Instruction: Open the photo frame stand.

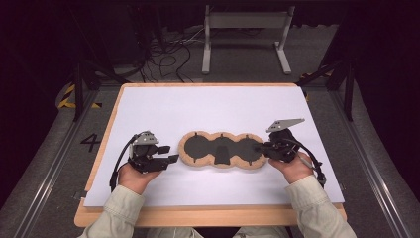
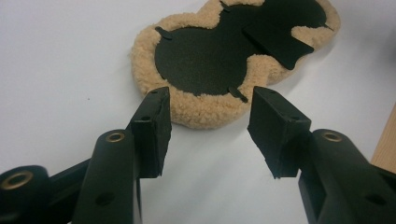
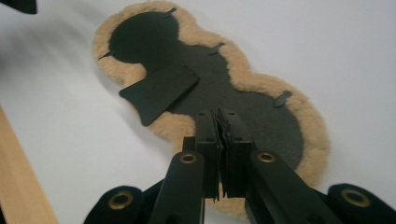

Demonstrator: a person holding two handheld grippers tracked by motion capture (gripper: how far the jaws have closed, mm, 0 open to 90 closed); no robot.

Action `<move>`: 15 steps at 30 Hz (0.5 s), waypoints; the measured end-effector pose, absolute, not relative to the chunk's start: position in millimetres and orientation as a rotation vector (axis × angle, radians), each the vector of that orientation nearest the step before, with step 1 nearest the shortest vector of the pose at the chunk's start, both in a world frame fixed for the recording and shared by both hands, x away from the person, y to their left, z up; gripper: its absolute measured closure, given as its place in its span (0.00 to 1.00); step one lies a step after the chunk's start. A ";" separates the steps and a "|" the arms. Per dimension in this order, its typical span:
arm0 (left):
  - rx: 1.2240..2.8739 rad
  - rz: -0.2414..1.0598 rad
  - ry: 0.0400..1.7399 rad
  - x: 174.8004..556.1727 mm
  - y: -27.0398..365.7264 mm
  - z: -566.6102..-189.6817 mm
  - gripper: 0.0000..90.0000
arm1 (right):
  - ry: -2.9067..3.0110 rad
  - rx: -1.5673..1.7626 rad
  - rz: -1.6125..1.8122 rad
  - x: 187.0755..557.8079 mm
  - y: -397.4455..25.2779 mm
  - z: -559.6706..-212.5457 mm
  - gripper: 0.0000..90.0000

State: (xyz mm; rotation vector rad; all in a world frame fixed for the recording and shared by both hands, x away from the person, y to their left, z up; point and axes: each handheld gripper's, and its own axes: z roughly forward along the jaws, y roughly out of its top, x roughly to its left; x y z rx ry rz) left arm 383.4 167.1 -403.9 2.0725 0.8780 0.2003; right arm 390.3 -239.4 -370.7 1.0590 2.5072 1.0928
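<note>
Here, two claws sit by a fluffy mat (image 1: 222, 150) in the middle of the desk (image 1: 208, 104).
The left claw (image 1: 172, 158) is spread wide just beside it (not touching). The right claw (image 3: 222, 122) is pressed together over the mat's black part.

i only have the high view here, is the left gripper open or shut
Observer: Open. In the left gripper view, the left gripper has its jaws spread wide, just short of the fleece pad and not touching it.
Operator: and the right one
Observer: The right gripper has its jaws pressed together over the pad's near end. I cannot tell whether they pinch any fabric.
Operator: that dark flap in the middle, is it flat
Observer: The black flap lies on the black backing, and its outer end reaches over the fleece border on one side.
</note>
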 end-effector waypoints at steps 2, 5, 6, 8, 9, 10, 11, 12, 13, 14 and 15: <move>2.071 0.201 0.882 383.1 167.1 -403.5 0.54 | 2.534 1.035 1.094 386.7 -235.0 -373.6 0.98; 2.068 0.201 0.879 383.4 167.3 -403.5 0.54 | 2.577 1.005 1.071 382.8 -226.9 -379.6 0.99; 2.071 0.203 0.876 383.7 167.5 -403.4 0.53 | 2.610 0.988 1.060 380.6 -219.9 -385.0 0.99; 2.073 0.200 0.878 384.0 167.6 -403.5 0.53 | 2.620 0.976 1.053 379.9 -217.4 -386.9 0.99; 2.068 0.197 0.882 383.9 167.2 -404.0 0.52 | 2.636 0.965 1.042 379.2 -213.8 -389.3 1.00; 2.068 0.197 0.884 384.0 167.0 -404.2 0.52 | 2.655 0.951 1.028 378.6 -209.6 -392.4 1.00; 2.069 0.199 0.884 384.2 167.0 -404.4 0.52 | 2.668 0.947 1.023 378.5 -206.5 -394.7 1.00; 2.070 0.198 0.885 384.4 167.0 -404.6 0.51 | 2.675 0.943 1.018 378.5 -204.2 -396.5 1.00; 2.070 0.199 0.889 384.4 167.2 -404.7 0.51 | 2.688 0.931 1.010 378.5 -200.6 -399.6 1.00; 2.074 0.200 0.884 384.8 167.5 -404.7 0.51 | 2.701 0.923 1.004 378.5 -198.1 -401.9 1.00; 2.073 0.198 0.886 384.7 167.9 -404.7 0.51 | 2.707 0.923 0.995 378.4 -196.4 -403.5 1.00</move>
